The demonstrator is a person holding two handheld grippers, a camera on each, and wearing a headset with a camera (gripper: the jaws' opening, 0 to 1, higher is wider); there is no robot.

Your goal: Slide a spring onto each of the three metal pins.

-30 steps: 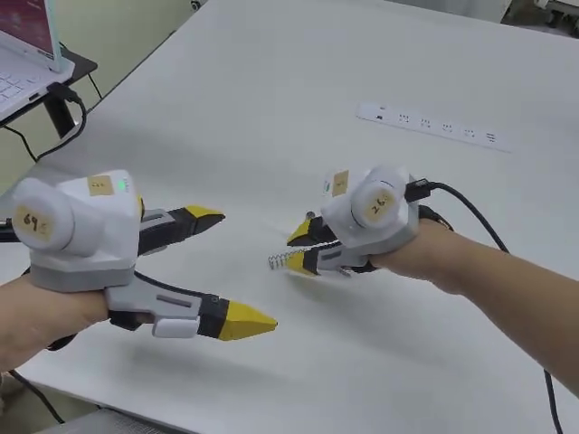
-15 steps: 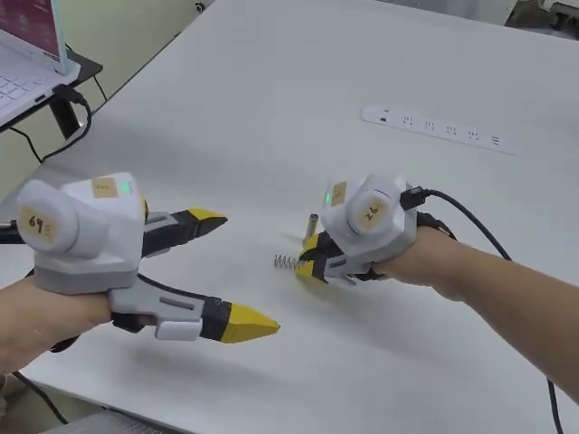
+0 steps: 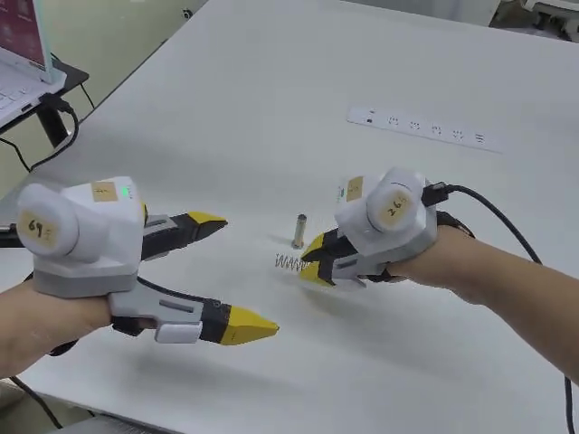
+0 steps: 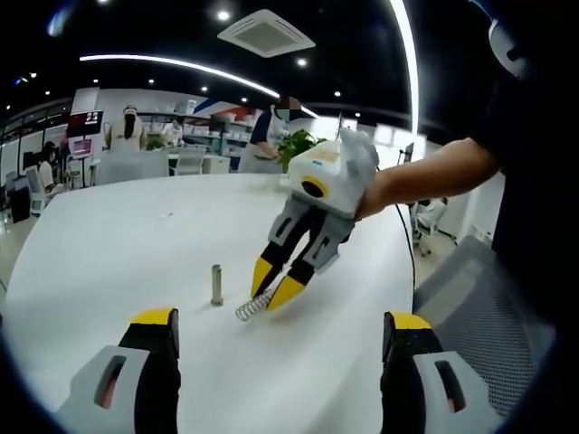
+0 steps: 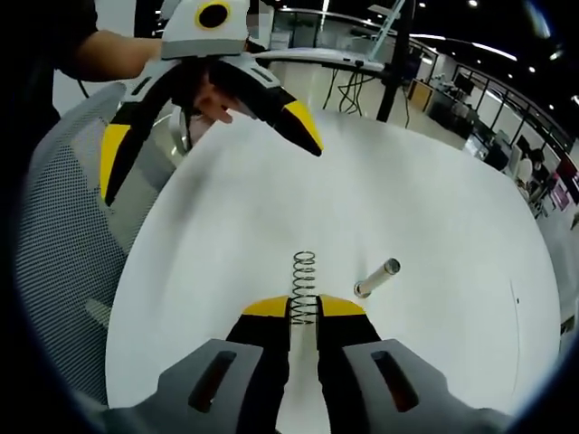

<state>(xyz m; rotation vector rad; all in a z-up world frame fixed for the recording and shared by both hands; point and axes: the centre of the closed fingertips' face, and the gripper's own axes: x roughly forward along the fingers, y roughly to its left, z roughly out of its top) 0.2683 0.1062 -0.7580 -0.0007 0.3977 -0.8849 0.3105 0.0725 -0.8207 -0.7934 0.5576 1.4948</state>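
A small steel spring (image 3: 289,262) (image 5: 304,285) (image 4: 254,306) lies level just above the white table, one end pinched by my right gripper (image 3: 311,260) (image 5: 304,310) (image 4: 274,288), which is shut on it. One short metal pin (image 3: 299,231) (image 5: 376,278) (image 4: 217,284) stands upright on the table just beyond the spring, apart from it. My left gripper (image 3: 222,271) (image 4: 280,330) hovers open to the left of both, nothing between its yellow-tipped fingers.
A white power strip (image 3: 414,127) lies further back on the table (image 3: 271,108). A laptop (image 3: 23,54) on a stand with cables sits off the table's left edge. A black cable (image 3: 507,235) trails from the right gripper.
My right gripper has closed on the spring and shifted slightly right, uncovering the upright pin. The left gripper has stayed put, open.
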